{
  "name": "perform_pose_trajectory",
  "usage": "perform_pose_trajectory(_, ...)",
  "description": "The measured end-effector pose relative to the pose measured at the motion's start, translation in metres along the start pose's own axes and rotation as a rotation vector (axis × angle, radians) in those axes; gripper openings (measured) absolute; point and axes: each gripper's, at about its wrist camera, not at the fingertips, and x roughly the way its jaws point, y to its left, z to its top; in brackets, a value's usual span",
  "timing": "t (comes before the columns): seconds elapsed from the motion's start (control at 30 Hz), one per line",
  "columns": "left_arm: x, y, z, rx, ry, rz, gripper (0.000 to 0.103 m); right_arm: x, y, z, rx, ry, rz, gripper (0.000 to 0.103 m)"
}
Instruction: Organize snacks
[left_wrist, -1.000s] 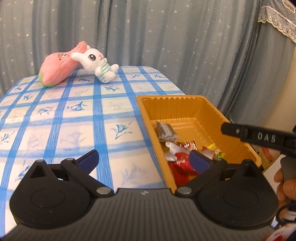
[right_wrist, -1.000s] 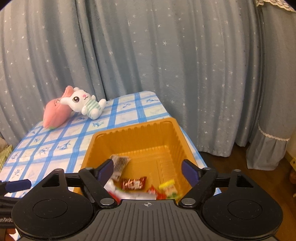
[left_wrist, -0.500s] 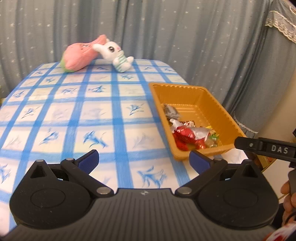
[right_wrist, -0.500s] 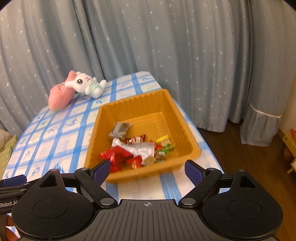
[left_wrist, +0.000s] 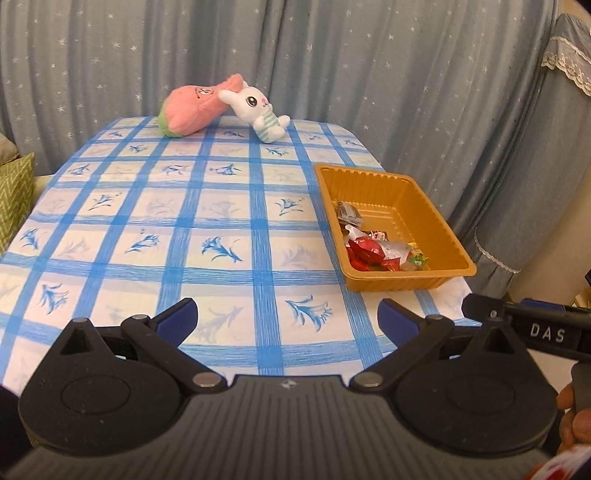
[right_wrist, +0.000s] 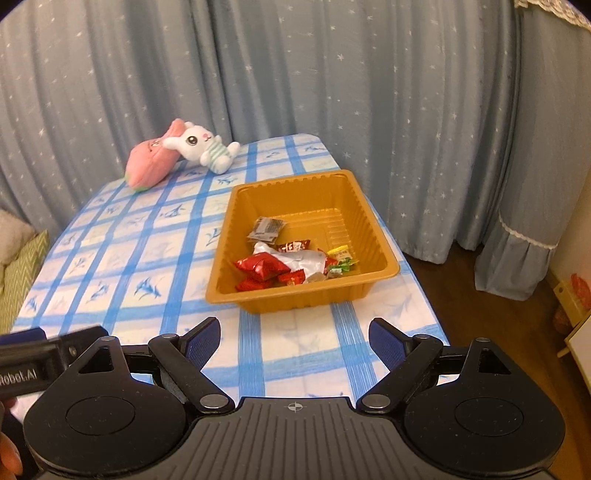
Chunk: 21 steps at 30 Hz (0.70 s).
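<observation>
An orange plastic tray (left_wrist: 436, 218) (right_wrist: 373, 229) sits at the right side of the table with the blue checked cloth (left_wrist: 184, 229) (right_wrist: 122, 251). Several wrapped snacks lie in it: red packets (left_wrist: 365, 251) (right_wrist: 262, 267), a silver wrapper (right_wrist: 303, 260), a dark grey packet (left_wrist: 347, 214) (right_wrist: 267, 229) and small yellow-green sweets (right_wrist: 341, 258). My left gripper (left_wrist: 288, 321) is open and empty above the near table edge, left of the tray. My right gripper (right_wrist: 295, 338) is open and empty, just in front of the tray.
A pink plush (left_wrist: 192, 107) (right_wrist: 151, 166) and a white bunny plush (left_wrist: 258, 110) (right_wrist: 203, 147) lie at the table's far end. Blue star curtains (left_wrist: 332, 55) hang behind. A green cushion (left_wrist: 14, 192) is at the left. Wooden floor (right_wrist: 480, 295) lies to the right.
Both grippers have pulled back and up from the tray, staying open. The tray, earlier right under the fingers, now lies farther ahead with all the snacks in it.
</observation>
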Motion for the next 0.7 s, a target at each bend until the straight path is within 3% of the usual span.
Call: perform_pose_trajectory(0.7,-0.059,-0.005,-0.020,0.006,0.001,0.015,0.103,-0.071,0.017,-0.014,-0.110,-0.028,-0.005,0.087)
